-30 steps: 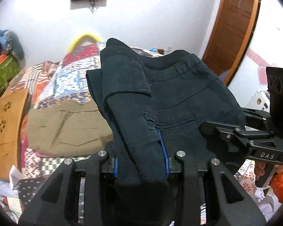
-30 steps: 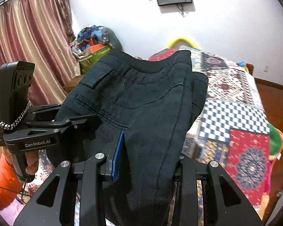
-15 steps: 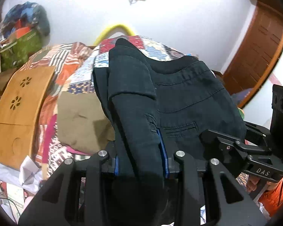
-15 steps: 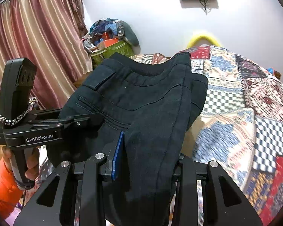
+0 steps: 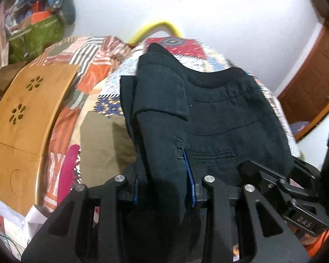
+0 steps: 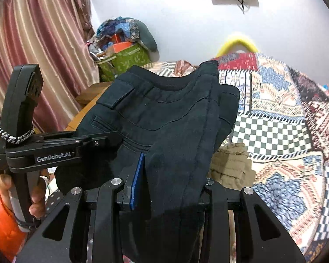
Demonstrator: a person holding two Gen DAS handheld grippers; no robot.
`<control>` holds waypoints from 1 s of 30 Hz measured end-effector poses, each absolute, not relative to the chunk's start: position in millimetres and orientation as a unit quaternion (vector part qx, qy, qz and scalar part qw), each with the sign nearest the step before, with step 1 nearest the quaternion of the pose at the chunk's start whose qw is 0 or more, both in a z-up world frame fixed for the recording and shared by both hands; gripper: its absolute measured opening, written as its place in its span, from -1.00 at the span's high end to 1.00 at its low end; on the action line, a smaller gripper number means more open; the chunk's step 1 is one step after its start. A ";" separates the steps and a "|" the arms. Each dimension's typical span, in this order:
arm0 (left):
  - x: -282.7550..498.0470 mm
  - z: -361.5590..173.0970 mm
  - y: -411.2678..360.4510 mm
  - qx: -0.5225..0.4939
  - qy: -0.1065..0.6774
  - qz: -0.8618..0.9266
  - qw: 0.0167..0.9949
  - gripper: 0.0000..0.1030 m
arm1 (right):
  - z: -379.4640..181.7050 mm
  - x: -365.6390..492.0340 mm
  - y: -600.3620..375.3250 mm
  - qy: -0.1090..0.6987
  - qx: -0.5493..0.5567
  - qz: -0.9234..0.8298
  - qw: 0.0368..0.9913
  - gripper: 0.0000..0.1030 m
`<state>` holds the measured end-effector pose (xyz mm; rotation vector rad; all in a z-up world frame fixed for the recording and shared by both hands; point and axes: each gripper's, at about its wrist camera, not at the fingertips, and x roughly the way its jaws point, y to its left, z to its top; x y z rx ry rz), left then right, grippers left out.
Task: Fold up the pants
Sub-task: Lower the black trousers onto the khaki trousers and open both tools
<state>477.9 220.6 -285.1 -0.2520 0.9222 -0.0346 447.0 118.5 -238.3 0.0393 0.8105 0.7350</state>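
A pair of dark navy pants [image 5: 219, 114], folded into a thick bundle, hangs in the air above the bed. My left gripper [image 5: 164, 175] is shut on the bundle's left edge, its blue pads pressed into the cloth. On the right edge my right gripper [image 6: 173, 175] is shut as well, with one blue pad showing beside the fabric. Each view shows the other gripper gripping the far side: the right gripper [image 5: 252, 168] and the left gripper [image 6: 98, 140]. The pants [image 6: 164, 114] hide the fingertips.
Folded khaki pants [image 5: 103, 144] lie on the patchwork quilt [image 6: 285, 131] just under the bundle. A wooden lap table [image 5: 22, 118] sits at the left, and a green bag [image 6: 125, 61] of clothes stands by the curtain [image 6: 33, 54]. A hand in an orange sleeve [image 6: 2, 225] holds the left gripper.
Both grippers carried the pants leftward over the bed and a little lower, and the left one rolled. The wooden table and the khaki pants now show closer; the door has slid to the right edge.
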 end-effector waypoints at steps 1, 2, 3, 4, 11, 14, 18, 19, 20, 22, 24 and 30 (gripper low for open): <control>483.9 -292.5 224.3 -0.123 0.450 -0.012 0.885 0.37 | -242.3 450.5 122.5 0.390 0.019 0.346 0.853 0.41; 491.1 -302.5 227.4 -0.123 0.459 -0.006 0.880 0.37 | -247.2 453.4 125.2 0.395 0.018 0.342 0.853 0.42; 496.6 -310.4 230.7 -0.121 0.466 -0.002 0.877 0.37 | -254.4 457.3 127.6 0.402 0.020 0.337 0.851 0.43; 502.9 -321.2 233.1 -0.117 0.476 0.006 0.872 0.37 | -257.8 458.8 128.4 0.407 0.021 0.333 0.850 0.46; 516.5 -348.0 248.8 -0.122 0.491 0.011 0.863 -0.05 | -281.9 470.9 124.3 0.445 -0.004 0.315 0.838 0.34; 511.4 -342.5 250.6 -0.103 0.493 0.013 0.864 -0.14 | -281.3 464.1 113.7 0.450 -0.024 0.320 0.834 0.29; 492.2 -323.2 257.1 -0.080 0.478 0.036 0.874 -0.14 | -268.8 453.3 104.3 0.436 -0.063 0.306 0.844 0.27; 484.8 -318.3 260.4 -0.078 0.475 0.043 0.875 -0.14 | -266.0 451.5 102.4 0.434 -0.070 0.308 0.843 0.27; 476.0 -313.8 264.2 -0.081 0.472 0.047 0.877 -0.14 | -260.7 446.6 98.0 0.427 -0.080 0.304 0.848 0.27; 461.2 -307.0 268.2 -0.083 0.464 0.044 0.881 -0.14 | -252.4 437.7 90.5 0.411 -0.086 0.297 0.858 0.27; 448.4 -304.3 267.5 -0.082 0.460 0.037 0.883 -0.14 | -244.8 426.8 80.5 0.400 -0.068 0.316 0.857 0.27; 439.1 -330.5 258.3 -0.038 0.480 0.068 0.874 -0.15 | -267.6 408.7 96.6 0.425 -0.112 0.327 0.837 0.26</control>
